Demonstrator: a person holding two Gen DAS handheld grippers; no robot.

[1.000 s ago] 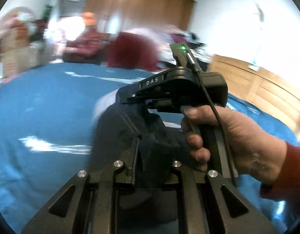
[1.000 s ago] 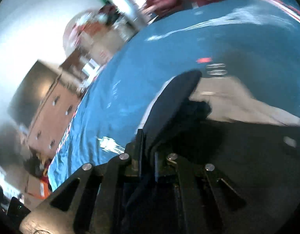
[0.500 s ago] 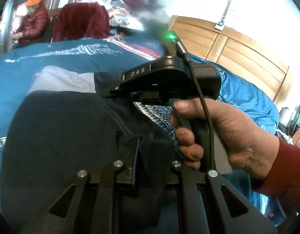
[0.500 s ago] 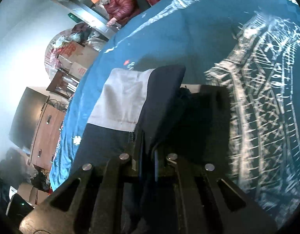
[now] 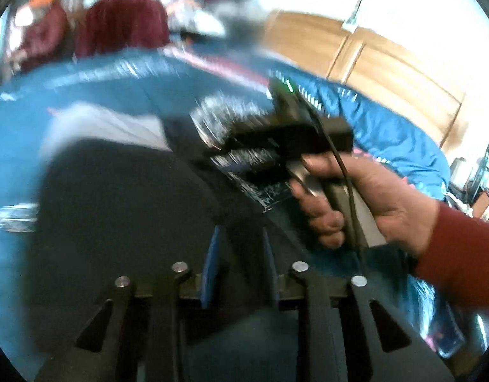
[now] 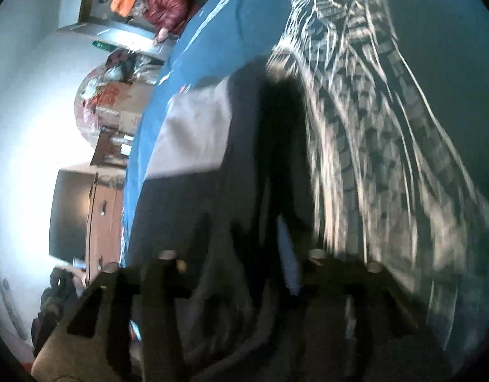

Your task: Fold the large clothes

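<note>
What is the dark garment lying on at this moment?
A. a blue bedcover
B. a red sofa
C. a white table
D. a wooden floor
A: in the left wrist view the dark garment lies spread on a blue bedcover that shows all around it, and the right wrist view shows the same blue cloth beyond it.

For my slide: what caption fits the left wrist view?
Left gripper open over the dark garment on the blue bedspread.

Dark garment (image 5: 123,210): one, on the bed (image 5: 18,127)
Grey panel (image 6: 193,140): one, on that garment
Grippers: two, left gripper (image 5: 239,254), right gripper (image 6: 244,254)
Hand (image 5: 365,197): one
Seated person (image 6: 161,3): one
</note>
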